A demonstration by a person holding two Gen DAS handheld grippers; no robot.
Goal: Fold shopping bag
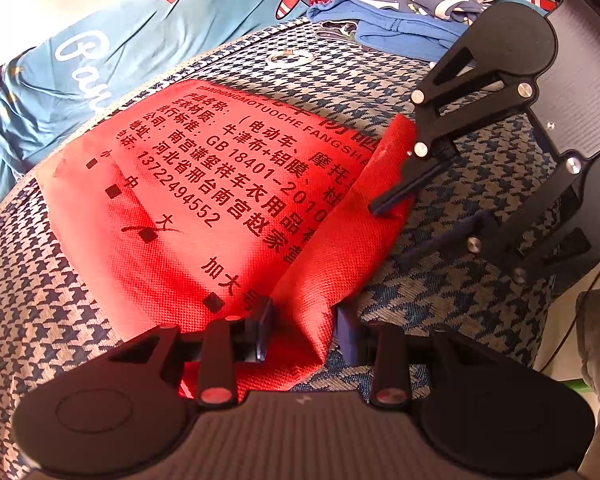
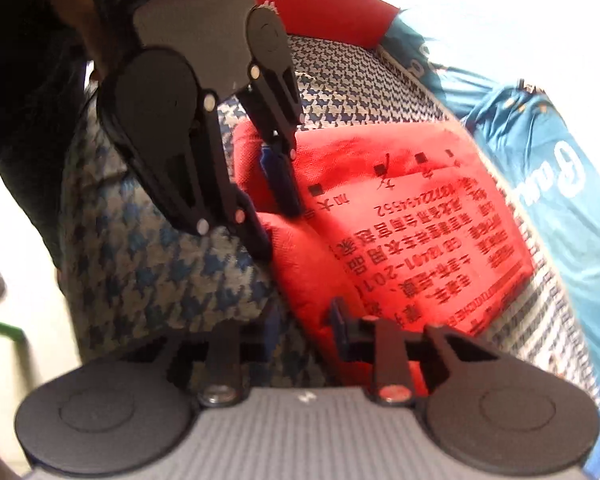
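I hold the red shopping bag (image 1: 204, 216) at frame centre on a houndstooth cushion (image 1: 52, 304), left gripper (image 1: 304, 328) and right gripper (image 1: 392, 208) each clamped on its folded edge, blue clothing (image 1: 100, 52) heaped upper left.

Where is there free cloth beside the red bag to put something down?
The checked cloth is bare on the bag's printed-squares side, down to the picture's edge, and between the bag's far edge and the blue clothes. The bag's raised edge is crowded: the left claw and the right claw work there.
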